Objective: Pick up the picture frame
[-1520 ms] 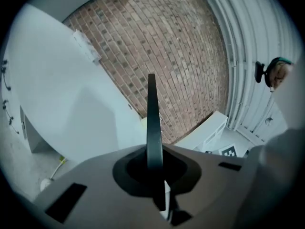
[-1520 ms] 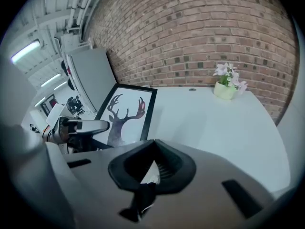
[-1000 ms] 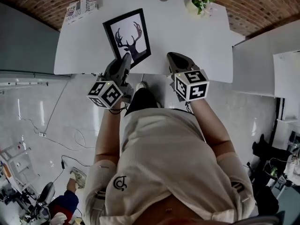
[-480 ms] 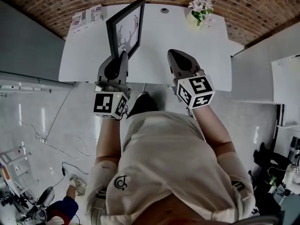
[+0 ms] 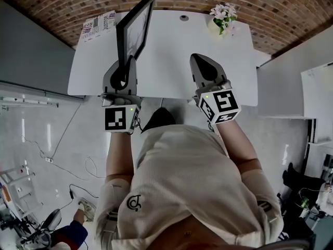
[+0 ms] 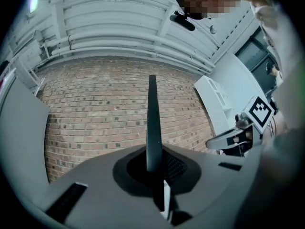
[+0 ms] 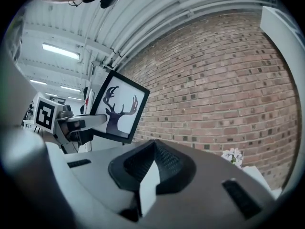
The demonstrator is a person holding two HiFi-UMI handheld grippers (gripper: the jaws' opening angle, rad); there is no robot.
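- Left gripper (image 6: pixel 155 178): jaws are closed on the frame's (image 6: pixel 152 123) lower edge. The frame shows edge-on as a thin dark blade standing straight up between the pads.
- Right gripper (image 7: pixel 148 168): jaws are closed together with nothing between them.
- Frame, head view (image 5: pixel 134 29): black border, stands upright and slightly tilted. It is over the table's left part, and its bottom corner is in the left gripper (image 5: pixel 127 64).
- Frame, right gripper view (image 7: pixel 119 109): white picture of a dark stag's head with antlers. The left gripper (image 7: pixel 88 123) grips its lower left edge.
- Right gripper, head view (image 5: pixel 202 61): over the table's near edge, well apart from the frame and level with the left one.
- Marker cubes (image 5: pixel 120 117) (image 5: pixel 219 105): one at the back of each gripper.
- Table (image 5: pixel 171 51): white, with a small round hole near its far edge.
- Flowers (image 5: pixel 222 10): pale blooms in a pot at the far right corner.
- Booklet (image 5: pixel 99 22): printed, lies flat at the far left corner.
- Brick wall (image 6: pixel 105 109): behind the table.
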